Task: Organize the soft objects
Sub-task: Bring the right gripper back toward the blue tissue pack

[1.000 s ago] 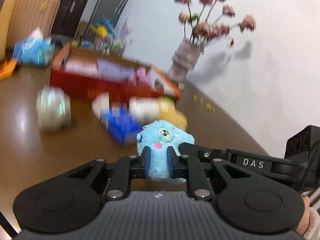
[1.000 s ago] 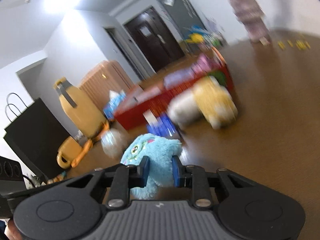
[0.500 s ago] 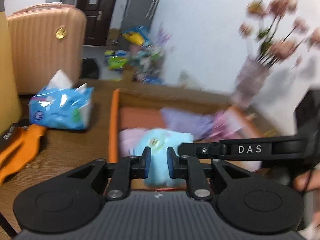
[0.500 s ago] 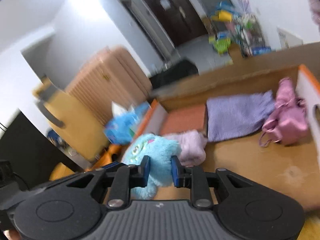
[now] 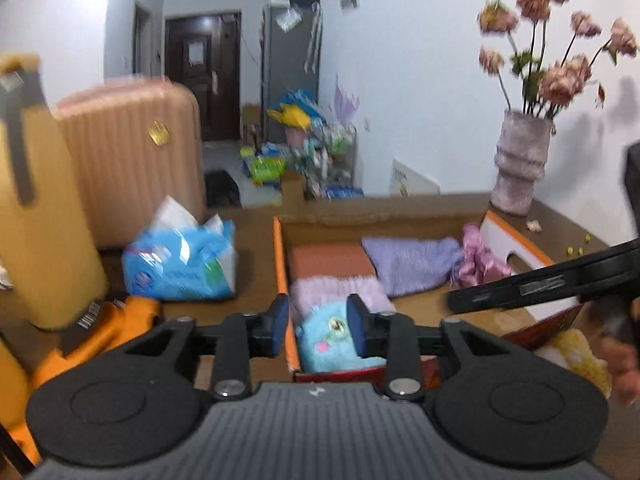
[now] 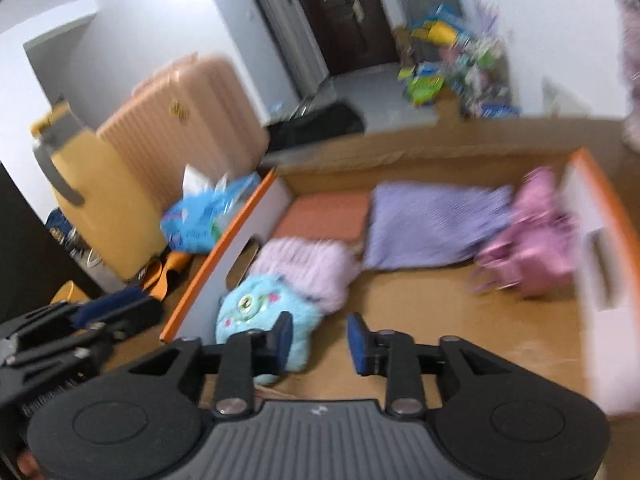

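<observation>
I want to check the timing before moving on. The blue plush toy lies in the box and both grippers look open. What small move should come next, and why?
Probably lift both grippers up and back, out of the box. The blue plush toy lies in its near-left corner against the light purple cloth. The left gripper and right gripper are open and hold nothing, so the placing seems done.

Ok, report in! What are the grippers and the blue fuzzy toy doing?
Left gripper open, right gripper open. Blue plush lying in box corner. Nothing blocking.
</observation>
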